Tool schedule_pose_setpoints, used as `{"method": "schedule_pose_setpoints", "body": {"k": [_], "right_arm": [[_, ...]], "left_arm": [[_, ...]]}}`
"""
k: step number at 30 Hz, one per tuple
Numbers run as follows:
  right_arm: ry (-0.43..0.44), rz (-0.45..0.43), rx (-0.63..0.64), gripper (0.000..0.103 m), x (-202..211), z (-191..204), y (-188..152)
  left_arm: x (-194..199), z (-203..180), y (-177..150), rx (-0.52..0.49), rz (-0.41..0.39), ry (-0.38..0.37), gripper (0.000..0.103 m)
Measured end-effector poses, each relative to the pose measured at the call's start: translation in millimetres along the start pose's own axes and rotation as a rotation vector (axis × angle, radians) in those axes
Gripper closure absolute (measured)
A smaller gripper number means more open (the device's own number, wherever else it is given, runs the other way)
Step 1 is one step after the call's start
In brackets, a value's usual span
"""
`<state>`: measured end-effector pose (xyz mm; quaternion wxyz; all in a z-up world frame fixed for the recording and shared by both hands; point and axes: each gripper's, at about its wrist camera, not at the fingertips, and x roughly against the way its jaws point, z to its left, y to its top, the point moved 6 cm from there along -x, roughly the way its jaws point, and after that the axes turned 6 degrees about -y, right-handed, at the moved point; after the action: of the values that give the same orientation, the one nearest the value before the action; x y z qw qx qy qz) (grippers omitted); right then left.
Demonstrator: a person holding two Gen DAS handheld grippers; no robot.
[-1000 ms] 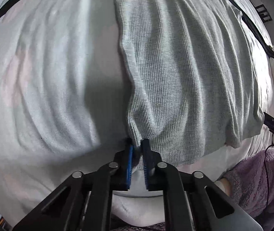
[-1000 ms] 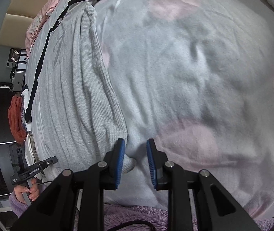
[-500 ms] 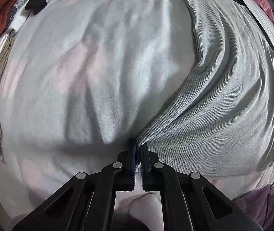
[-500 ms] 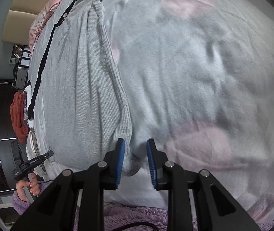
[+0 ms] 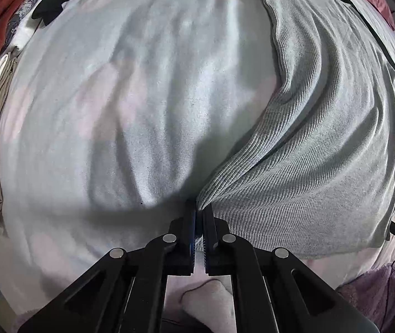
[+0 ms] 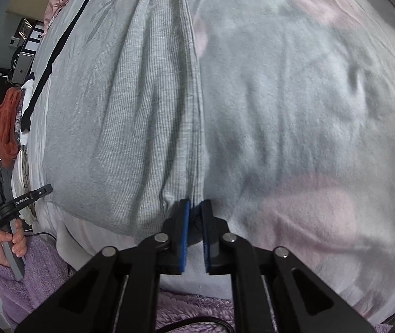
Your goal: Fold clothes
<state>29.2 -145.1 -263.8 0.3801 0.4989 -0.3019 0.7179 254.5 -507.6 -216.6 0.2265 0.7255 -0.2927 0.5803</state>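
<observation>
Left gripper [image 5: 199, 213]: jaws pressed together on a corner of the grey ribbed garment [image 5: 322, 144]. The cloth bunches at the fingertips and fans away forward and to the right of them, pulled into diagonal folds.

Right gripper [image 6: 194, 208]: blue pads nearly closed, pinching the other near corner of the same garment [image 6: 119, 105]. A narrow gap remains between the pads lower down, but the hem is caught at the tips. From here the garment's edge runs straight ahead from the fingertips, and the body of the cloth lies forward and to the left of them.

The garment rests on a pale fleece blanket [image 5: 130, 111] with faint pink patches, which covers everything to the left of the left gripper and to the right of the right gripper [image 6: 308, 116].

Right view, far left and lower: the person's hand [image 6: 8, 242] grips the handle of the other gripper, with a purple fluffy sleeve [image 6: 33, 280] below it.

Beyond the garment's far side lies a black strap [image 6: 55, 52]. An orange-red cloth [image 6: 5, 127] sits off to the left, at the blanket's edge.
</observation>
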Motion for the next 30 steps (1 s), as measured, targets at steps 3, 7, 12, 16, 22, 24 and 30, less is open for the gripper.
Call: {"method": "schedule_pose_setpoints", "body": {"k": [3, 7, 12, 16, 22, 24, 30], "right_arm": [[0.049, -0.022, -0.056, 0.098, 21.0, -11.2, -0.4], [0.135, -0.096, -0.112, 0.1, 74.4, -26.2, -3.5], [-0.008, -0.193, -0.109, 0.103, 136.3, -55.7, -1.6], [-0.007, -0.144, -0.103, 0.102, 119.6, -52.3, -2.0], [0.053, -0.043, -0.079, 0.091, 54.8, -15.1, 2.4], [0.044, -0.01, -0.074, 0.088, 38.0, -10.5, 5.2], [-0.026, 0.079, -0.082, 0.082, 5.7, -16.7, 6.2]], "left_arm": [[10.3, -3.3, 2.6, -0.008, 0.0, -0.046, 0.099], [39.3, -10.5, -0.1, -0.038, 0.005, -0.163, 0.099], [53.4, -53.5, -10.9, -0.088, 0.031, -0.198, 0.099], [24.9, -23.9, -43.7, -0.084, 0.058, -0.137, 0.099], [6.0, -19.0, -38.3, -0.026, 0.078, -0.131, 0.099], [6.6, -17.4, -36.3, -0.012, 0.077, -0.15, 0.099], [7.2, -19.9, -32.4, -0.018, 0.072, -0.158, 0.099]]}}
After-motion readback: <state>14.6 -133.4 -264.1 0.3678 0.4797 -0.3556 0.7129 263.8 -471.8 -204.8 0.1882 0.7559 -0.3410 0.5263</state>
